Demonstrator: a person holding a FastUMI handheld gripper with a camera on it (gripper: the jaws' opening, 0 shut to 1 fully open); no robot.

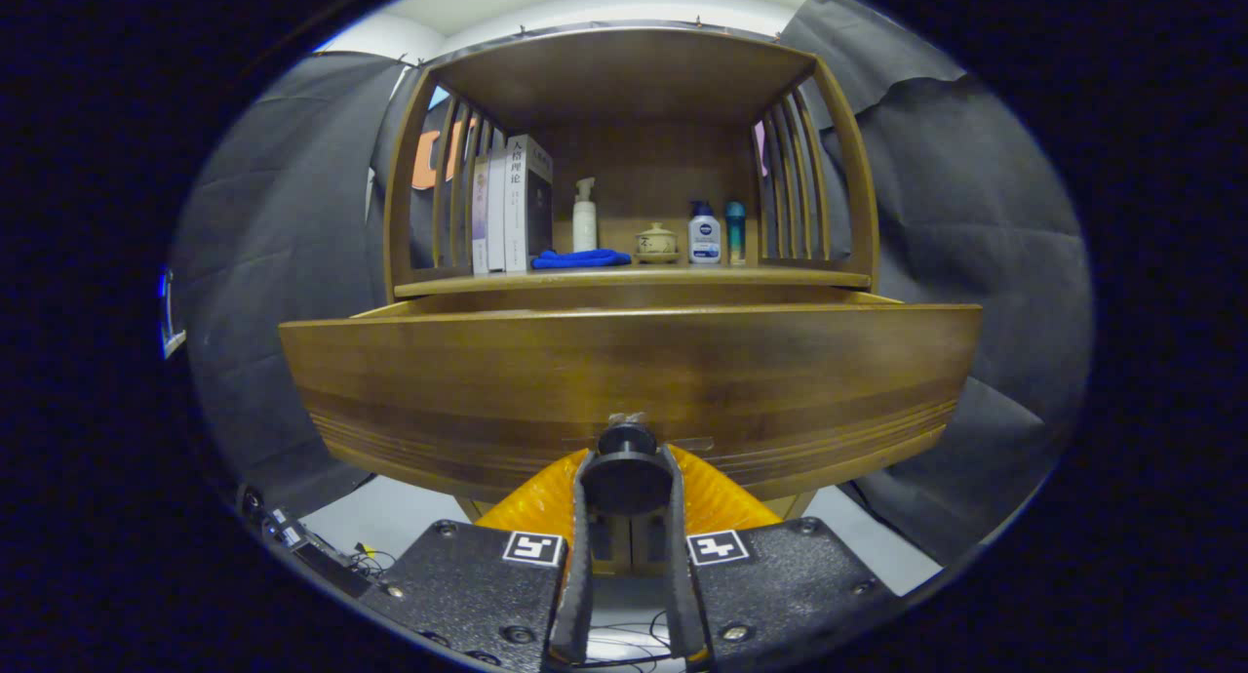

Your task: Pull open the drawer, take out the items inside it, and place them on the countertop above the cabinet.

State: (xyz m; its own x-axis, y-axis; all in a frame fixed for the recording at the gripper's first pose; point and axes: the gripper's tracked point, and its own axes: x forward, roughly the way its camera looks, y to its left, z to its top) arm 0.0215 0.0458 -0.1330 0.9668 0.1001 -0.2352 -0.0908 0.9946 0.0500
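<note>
Gripper view. Jaws (pixel 627 478): closed on the drawer's round dark knob (pixel 626 451), one finger pressing each side of it. Drawer (pixel 624 380): wooden, front panel with grooved lines along its lower edge, pulled partway out of the cabinet toward the camera; its inside is hidden behind the front panel, so the contents cannot be told. Cabinet (pixel 629 78): wooden, slatted side walls, flat roof over an open bay. Surface (pixel 624 279) above the drawer, carrying, from one slatted side to the other: books (pixel 511 205) standing upright together; a blue cloth (pixel 581 258) lying just beside them; a white pump bottle (pixel 584 217) behind the cloth; a small lidded pot (pixel 656 243) on a saucer at the middle; a white bottle with a dark cap (pixel 704 235); a slim teal bottle (pixel 735 232) touching or just beside it. Floor (pixel 400 522) below the drawer: pale, with cables and a dark device lying on it.
</note>
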